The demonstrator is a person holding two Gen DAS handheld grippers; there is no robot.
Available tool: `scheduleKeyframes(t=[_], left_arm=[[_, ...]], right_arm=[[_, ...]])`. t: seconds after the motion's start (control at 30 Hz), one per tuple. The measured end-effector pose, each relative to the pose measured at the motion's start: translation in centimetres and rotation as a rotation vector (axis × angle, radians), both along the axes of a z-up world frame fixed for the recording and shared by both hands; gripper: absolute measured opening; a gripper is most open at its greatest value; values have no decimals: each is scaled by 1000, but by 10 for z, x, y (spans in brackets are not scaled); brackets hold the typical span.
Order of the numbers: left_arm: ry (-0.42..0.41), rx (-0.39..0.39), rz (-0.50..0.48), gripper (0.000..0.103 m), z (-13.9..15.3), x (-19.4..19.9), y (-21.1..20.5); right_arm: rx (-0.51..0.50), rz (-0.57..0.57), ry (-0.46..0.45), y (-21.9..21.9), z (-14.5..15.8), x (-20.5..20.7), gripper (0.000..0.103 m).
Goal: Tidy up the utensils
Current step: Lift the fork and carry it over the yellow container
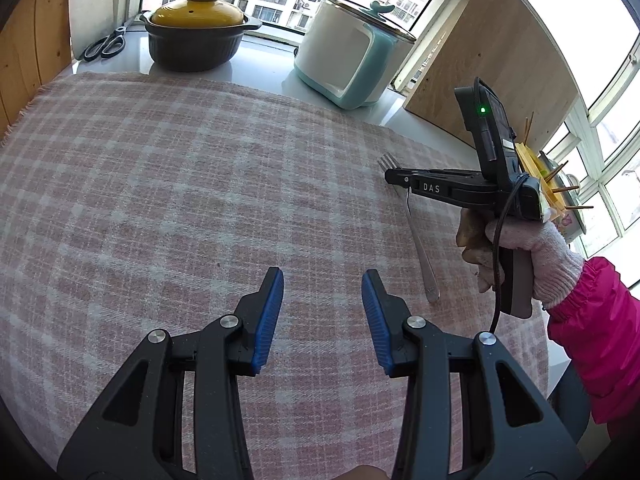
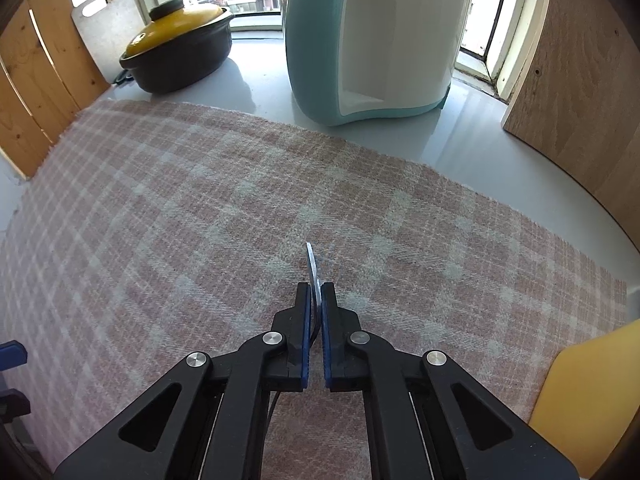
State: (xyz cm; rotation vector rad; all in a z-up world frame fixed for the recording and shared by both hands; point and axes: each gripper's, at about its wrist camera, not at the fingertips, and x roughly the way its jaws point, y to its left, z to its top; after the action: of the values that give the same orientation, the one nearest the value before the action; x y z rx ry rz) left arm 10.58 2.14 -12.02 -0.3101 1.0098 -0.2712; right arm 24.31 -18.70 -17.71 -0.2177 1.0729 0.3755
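Sunlit window with apartment blocks behind, pale surface [image 1: 264, 76] below it, mostly covered by a pink-and-white checked cloth [image 1: 180, 200]. Seen from the left wrist: left hand-held gripper [image 1: 322, 320] low in the foreground, blue pads parted to a middling gap, nothing between them, only cloth beneath. Well off to its right, a metal fork [image 1: 420, 240] on the cloth, tines toward the window, handle end toward the camera. Across the fork's neck, the right hand-held gripper [image 1: 394, 176], seen side-on, carried by a hand in a knitted glove [image 1: 532, 256] with a pink sleeve [image 1: 600, 320]. Further back, a dark pot with a yellow lid [image 1: 198, 32], scissors [image 1: 106, 44] to its left, a teal-and-white appliance [image 1: 352, 52] to its right, a wooden board [image 1: 480, 68] leaning at the far right. Seen from the right wrist: right hand-held gripper [image 2: 315, 300] with pads drawn nearly together, pinching the thin metal of the fork [image 2: 312, 264], edge-on, one end poking out past the fingertips toward the window. Same cloth [image 2: 200, 208] underneath; pot [image 2: 176, 48] and appliance [image 2: 372, 40] beyond; yellow object [image 2: 592, 392] at the lower right corner; blue tip of the left hand-held gripper [image 2: 12, 354] at the left edge.
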Motion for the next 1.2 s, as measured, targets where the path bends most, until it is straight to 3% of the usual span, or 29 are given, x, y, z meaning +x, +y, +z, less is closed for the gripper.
scheduleKeyframes(t=[0.6, 1.2], left_arm=[[-48, 69, -61, 41, 23, -10, -47], [-74, 122, -127, 41, 42, -19, -126]], right_arm=[[80, -36, -159, -38, 72, -55, 1], [211, -96, -355, -143, 174, -129, 1]])
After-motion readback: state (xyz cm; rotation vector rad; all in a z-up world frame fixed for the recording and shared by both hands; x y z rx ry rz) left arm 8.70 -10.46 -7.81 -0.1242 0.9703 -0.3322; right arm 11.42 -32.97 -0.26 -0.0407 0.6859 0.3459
